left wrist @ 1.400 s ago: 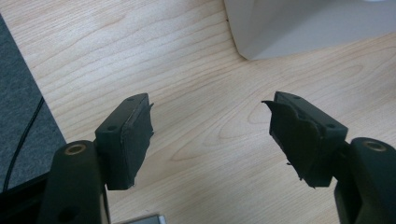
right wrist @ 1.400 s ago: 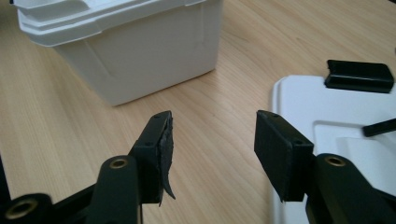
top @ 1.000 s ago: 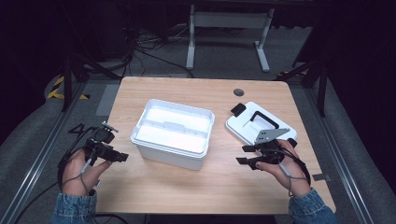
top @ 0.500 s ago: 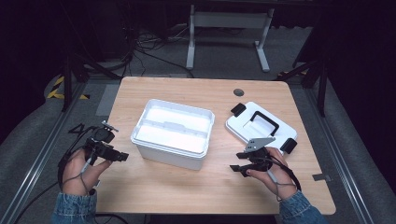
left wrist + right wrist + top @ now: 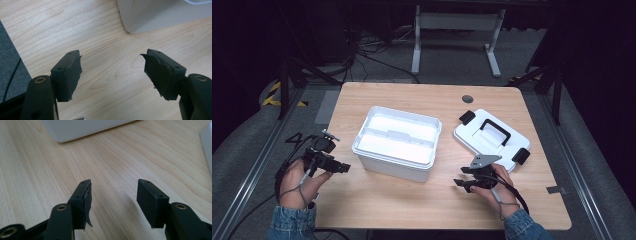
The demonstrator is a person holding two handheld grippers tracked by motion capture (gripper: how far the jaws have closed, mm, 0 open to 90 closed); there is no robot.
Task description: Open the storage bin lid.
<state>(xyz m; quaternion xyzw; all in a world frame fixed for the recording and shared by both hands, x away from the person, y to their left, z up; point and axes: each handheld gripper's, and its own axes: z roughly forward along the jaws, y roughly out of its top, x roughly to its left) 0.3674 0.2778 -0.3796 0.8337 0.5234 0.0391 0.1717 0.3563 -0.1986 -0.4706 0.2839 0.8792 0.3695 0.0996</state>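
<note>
Box (image 5: 398, 142) sits btwn left gripper (image 5: 343, 168) & right gripper (image 5: 460, 183); both wide open, empty.

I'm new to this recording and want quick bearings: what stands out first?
An open white plastic tub sits mid-table on the pale wooden table. Its flat white lid with a black handle and black clips lies apart, to the tub's right. The left tongs and right tongs hang open and empty on either side.
</note>
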